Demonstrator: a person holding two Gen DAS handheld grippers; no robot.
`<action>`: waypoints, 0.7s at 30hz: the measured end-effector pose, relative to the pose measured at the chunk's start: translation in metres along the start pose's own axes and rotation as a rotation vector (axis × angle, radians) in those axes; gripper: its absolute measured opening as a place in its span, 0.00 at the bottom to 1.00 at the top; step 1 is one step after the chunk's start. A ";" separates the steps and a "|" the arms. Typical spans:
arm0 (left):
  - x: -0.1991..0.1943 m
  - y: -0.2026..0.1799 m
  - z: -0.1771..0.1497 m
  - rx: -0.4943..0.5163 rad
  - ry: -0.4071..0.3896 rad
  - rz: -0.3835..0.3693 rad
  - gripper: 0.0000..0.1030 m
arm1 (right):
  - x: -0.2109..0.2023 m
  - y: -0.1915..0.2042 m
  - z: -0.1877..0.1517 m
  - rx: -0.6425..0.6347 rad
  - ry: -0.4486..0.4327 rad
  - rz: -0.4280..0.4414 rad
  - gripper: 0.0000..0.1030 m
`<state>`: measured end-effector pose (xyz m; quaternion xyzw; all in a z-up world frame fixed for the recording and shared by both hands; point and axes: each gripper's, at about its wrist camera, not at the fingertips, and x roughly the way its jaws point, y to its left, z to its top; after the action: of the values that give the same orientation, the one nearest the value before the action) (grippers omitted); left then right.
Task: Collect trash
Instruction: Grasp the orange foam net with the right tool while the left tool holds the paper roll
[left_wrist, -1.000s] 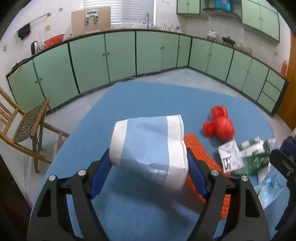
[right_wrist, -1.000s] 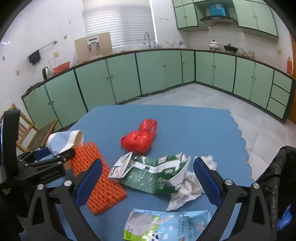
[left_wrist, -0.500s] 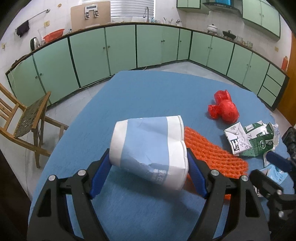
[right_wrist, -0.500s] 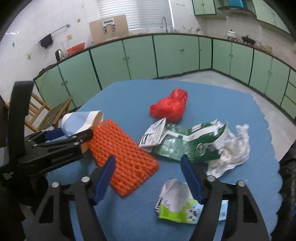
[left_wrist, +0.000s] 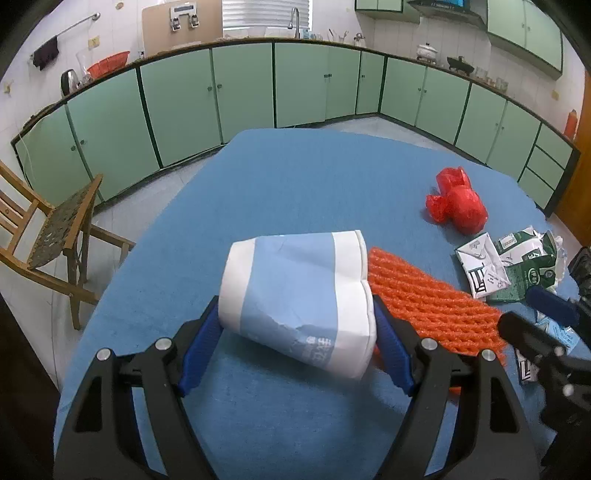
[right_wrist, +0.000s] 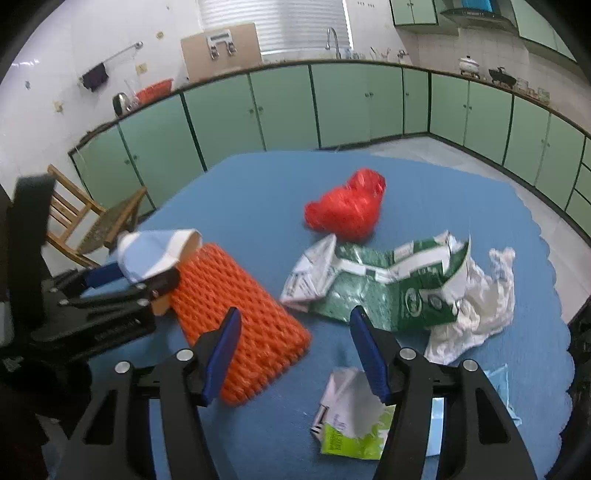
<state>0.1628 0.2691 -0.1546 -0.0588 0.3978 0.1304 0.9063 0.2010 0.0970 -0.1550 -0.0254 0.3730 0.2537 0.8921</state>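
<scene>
Paper cup lying sideways, squeezed between blue pads of left tongs, just above blue tabletop. Orange mesh lying beside cup. Right tongs closing over mesh edge, pads not touching anything yet. Red bag sitting farther back.

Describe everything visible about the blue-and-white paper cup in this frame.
The paper cup is white with a wide pale-blue band and small printed characters near its rim. It looks like thin card, creased and squashed, its mouth flattened. It lies on its side, clamped across its width between the blue pads of the left gripper, above the blue table. The right wrist view shows its open end, brown inside, just over the orange foam net; contact cannot be told.
</scene>
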 end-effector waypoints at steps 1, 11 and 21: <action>-0.001 0.002 0.001 0.000 -0.002 0.002 0.73 | -0.001 0.002 0.001 -0.006 -0.004 0.006 0.59; -0.003 0.022 -0.004 -0.029 0.011 0.018 0.73 | 0.018 0.025 -0.005 -0.029 0.061 0.042 0.59; -0.002 0.026 -0.004 -0.030 0.012 0.011 0.73 | 0.028 0.036 -0.006 -0.071 0.102 0.055 0.29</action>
<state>0.1514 0.2933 -0.1560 -0.0708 0.4017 0.1407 0.9021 0.1964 0.1387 -0.1733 -0.0595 0.4094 0.2897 0.8631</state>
